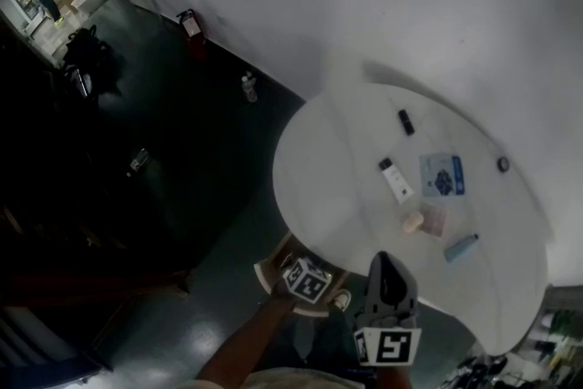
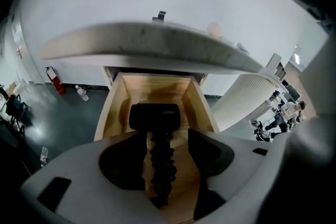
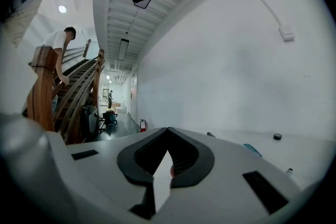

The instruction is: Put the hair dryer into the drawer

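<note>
**Hair dryer (image 2: 155,116) lies in open drawer (image 2: 118,99)**

Over the drawer, the left hand-held gripper (image 2: 166,139) hangs with jaws apart, empty; the hair dryer rests inside, cord coiled. Above the drawer, the right hand-held gripper (image 3: 168,131) has its jaws together. Placement looks met; only pulling clear seems left.

The hair dryer (image 2: 155,116) is black, the drawer (image 2: 116,107) pale grained wood, the table (image 1: 337,150) white, the packet (image 1: 443,175) on its right blue, the fire extinguisher (image 1: 191,25) at far left red, the floor (image 1: 182,159) dark grey.
</note>
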Demonstrator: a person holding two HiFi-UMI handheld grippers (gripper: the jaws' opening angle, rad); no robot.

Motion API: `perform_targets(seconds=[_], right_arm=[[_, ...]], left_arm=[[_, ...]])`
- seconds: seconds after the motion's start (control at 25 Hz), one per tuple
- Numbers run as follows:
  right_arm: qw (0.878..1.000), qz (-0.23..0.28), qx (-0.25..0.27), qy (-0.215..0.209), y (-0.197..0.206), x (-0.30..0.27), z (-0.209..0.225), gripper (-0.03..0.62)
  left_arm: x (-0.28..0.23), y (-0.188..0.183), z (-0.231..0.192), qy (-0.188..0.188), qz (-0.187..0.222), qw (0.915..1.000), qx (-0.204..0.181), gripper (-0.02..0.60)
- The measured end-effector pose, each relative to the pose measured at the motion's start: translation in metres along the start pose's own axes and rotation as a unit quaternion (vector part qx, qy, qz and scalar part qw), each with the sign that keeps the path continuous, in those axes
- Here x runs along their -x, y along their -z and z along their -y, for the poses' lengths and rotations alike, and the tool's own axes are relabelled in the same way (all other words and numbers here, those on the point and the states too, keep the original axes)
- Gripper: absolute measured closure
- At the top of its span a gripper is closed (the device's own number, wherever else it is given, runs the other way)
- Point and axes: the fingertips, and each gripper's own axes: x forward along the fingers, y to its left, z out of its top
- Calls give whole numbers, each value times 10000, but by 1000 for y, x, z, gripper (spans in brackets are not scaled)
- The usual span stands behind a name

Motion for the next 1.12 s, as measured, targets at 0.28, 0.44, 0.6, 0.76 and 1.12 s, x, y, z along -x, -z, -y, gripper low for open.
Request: perform_targets(seconds=[0.28, 0.44, 0.6, 0.76, 1.12], right_arm=[[9997, 204, 90, -119, -20, 3, -6, 589], [9995, 260, 90, -141, -28, 6, -7, 589], [9990, 364, 142, -196, -36, 8, -8, 589], [9990, 396, 172, -132, -45, 9, -3, 589], [9971, 716, 242, 9, -70, 11, 8, 589]], left_arm=[[37, 2, -3, -79, 103, 9997, 227, 330], [59, 2, -4, -128, 149, 9992, 352, 330], [93, -7, -7, -253, 250, 9980, 518, 330], [128, -27, -13, -461, 716, 9943, 642, 330], [218, -109, -7, -797, 2273, 9695, 444, 330]])
